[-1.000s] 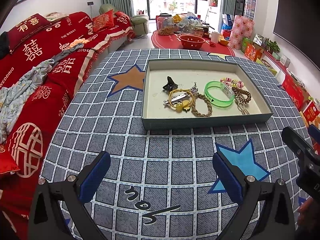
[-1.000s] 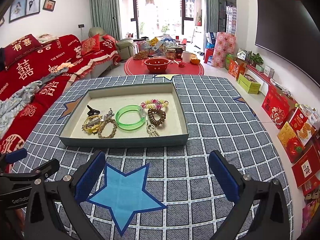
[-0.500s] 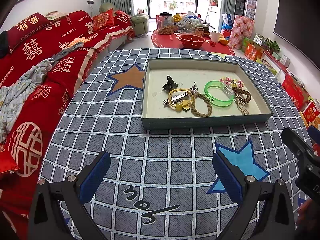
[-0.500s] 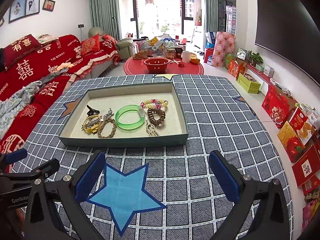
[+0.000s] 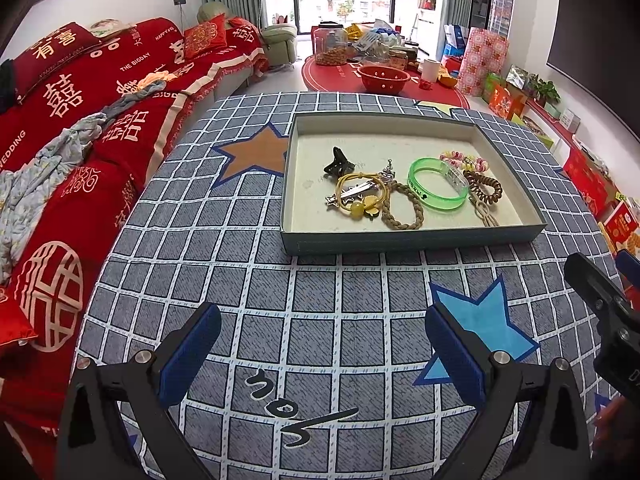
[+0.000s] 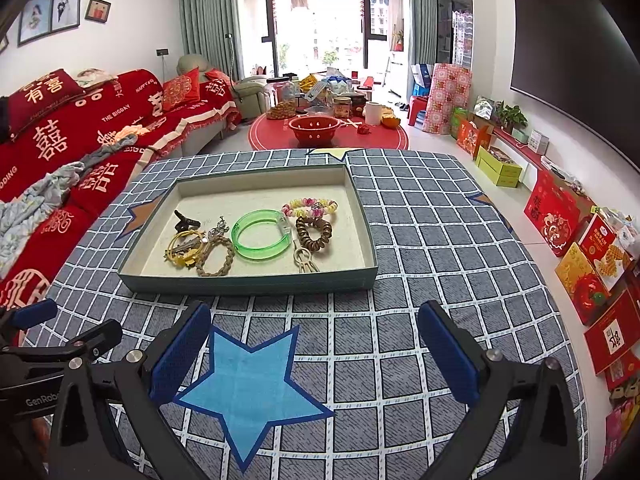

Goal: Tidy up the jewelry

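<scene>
Checked tablecloth, tray wall hiding braided band edge

Left gripper jaws wide apart over worktop; tray of jewelry far right.

- A table under a grey checked cloth with star patches.
- A shallow teal tray sits directly on it — just beyond the blue star.

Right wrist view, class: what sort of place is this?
Most likely a home living room: a red-covered sofa, a wall-mounted television and framed photos surround the checked table.
</scene>
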Available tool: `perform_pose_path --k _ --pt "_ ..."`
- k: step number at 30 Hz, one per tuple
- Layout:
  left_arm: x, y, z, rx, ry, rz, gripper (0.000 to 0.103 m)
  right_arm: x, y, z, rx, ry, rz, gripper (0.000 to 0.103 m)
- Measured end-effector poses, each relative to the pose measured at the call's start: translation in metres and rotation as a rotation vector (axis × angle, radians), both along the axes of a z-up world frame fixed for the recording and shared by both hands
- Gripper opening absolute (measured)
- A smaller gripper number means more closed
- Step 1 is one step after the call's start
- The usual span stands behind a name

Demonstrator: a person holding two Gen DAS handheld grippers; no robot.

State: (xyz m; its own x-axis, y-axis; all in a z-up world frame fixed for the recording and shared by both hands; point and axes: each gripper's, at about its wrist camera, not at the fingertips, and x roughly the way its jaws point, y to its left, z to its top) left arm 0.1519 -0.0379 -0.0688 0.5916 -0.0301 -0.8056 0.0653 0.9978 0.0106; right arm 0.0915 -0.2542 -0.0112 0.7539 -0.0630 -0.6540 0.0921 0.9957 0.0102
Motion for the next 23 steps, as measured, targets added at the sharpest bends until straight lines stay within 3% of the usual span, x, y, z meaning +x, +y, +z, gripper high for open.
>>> perform_pose_path --k 23 --pt "0.0019 0.0021 -0.0018 -0.012 0.019 -0.004 0.103 -0.0004 0.0002 0.0001 0.001 0.002 -0.001 0.103"
